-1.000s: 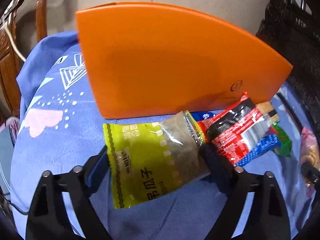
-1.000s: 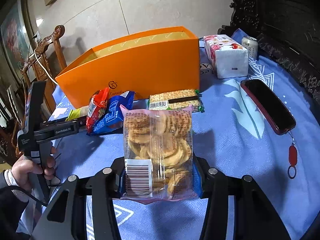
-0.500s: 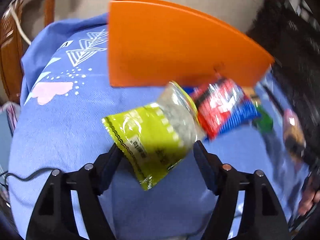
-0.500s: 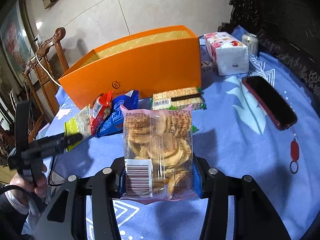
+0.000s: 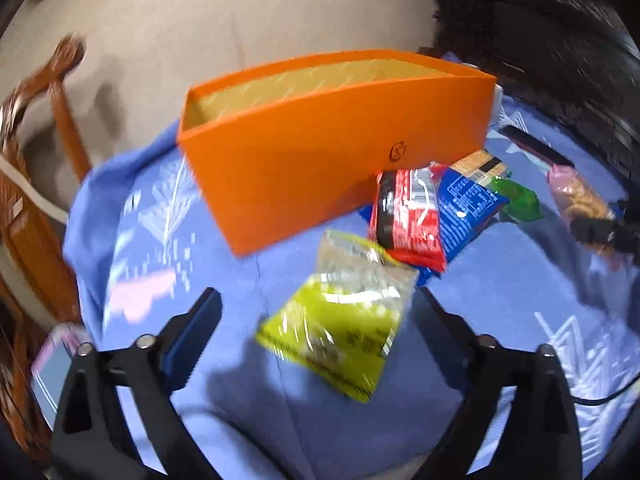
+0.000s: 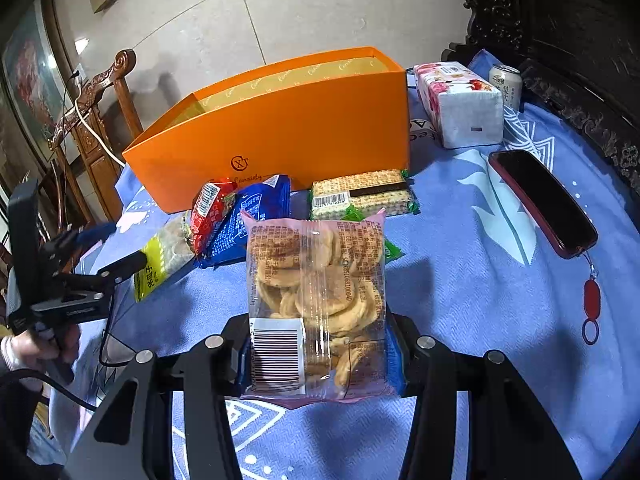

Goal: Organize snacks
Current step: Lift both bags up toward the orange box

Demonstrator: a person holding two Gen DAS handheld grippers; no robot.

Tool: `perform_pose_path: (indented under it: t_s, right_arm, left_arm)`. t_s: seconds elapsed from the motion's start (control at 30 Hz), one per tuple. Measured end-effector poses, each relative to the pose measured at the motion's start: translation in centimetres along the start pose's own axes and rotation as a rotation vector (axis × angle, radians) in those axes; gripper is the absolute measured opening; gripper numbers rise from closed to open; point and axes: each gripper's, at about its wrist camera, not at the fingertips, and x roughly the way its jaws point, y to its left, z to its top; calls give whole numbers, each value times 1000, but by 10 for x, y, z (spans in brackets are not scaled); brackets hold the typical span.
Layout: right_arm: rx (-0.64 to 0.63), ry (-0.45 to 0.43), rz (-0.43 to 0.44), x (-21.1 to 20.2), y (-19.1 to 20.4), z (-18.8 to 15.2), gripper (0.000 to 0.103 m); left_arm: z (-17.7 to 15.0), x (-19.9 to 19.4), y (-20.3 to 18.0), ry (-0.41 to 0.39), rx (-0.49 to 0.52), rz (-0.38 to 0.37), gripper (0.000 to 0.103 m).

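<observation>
1. The left gripper (image 5: pixel 316 320) has its jaws opening wide, and the yellow-green seed packet (image 5: pixel 340 316) sits between them with clear space on the left side. Its right edge lies at the right finger, and I cannot tell whether it touches. Judging by that, the packet is loose or nearly so and could drop onto the blue tablecloth (image 5: pixel 500 304) short of the orange box (image 5: pixel 332 148), which stands well ahead of it.
2. If the packet falls, it may land against the red snack packet (image 5: pixel 408 216) and the blue snack packet (image 5: pixel 468 208) lying just beside it at the foot of the box, and nudge that pile.
3. The left wrist view is blurred, so a fresh grab made in haste could pinch only a corner of the crinkly film and slip.
4. The right gripper (image 6: pixel 316 360) is clamped on the lower end of the clear bag of biscuits (image 6: pixel 316 292), which stands up ahead of the jaws. Held so low, the tall bag could flop or catch the near wall of the box while being carried over it.
5. The cracker pack (image 6: pixel 362 194) and the phone (image 6: pixel 540 200) lie on the cloth near the right hand's likely path; a low sweep could knock them.
</observation>
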Motion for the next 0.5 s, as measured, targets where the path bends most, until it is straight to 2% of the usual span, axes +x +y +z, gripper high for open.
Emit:
perform_pose_path:
  t_s: [0.1,0.2,0.23,0.37,0.4,0.5]
  right_arm:
    - [-7,1,-5,-2,2,2,50]
    - [-15,-4,-20,-6,2,4,50]
    - [-14,-5,-26,-7,2,5,50]
    - [-6,-2,-36,-8,0,5,50]
    - [-6,-3,-38,-8,1,4,50]
    - [-16,-5,-35,-10,6,3,50]
  left_arm:
    - [2,23,-4,19,55,-50,94]
    - [-2,43,-9,73,84,-95,94]
    - [-3,48,-11,105,96,-118,91]
    - [-4,43,-15,96,119,-161,80]
    - [-5,42,-14,96,108,-175,71]
    - [-7,38,-15,97,79,-156,65]
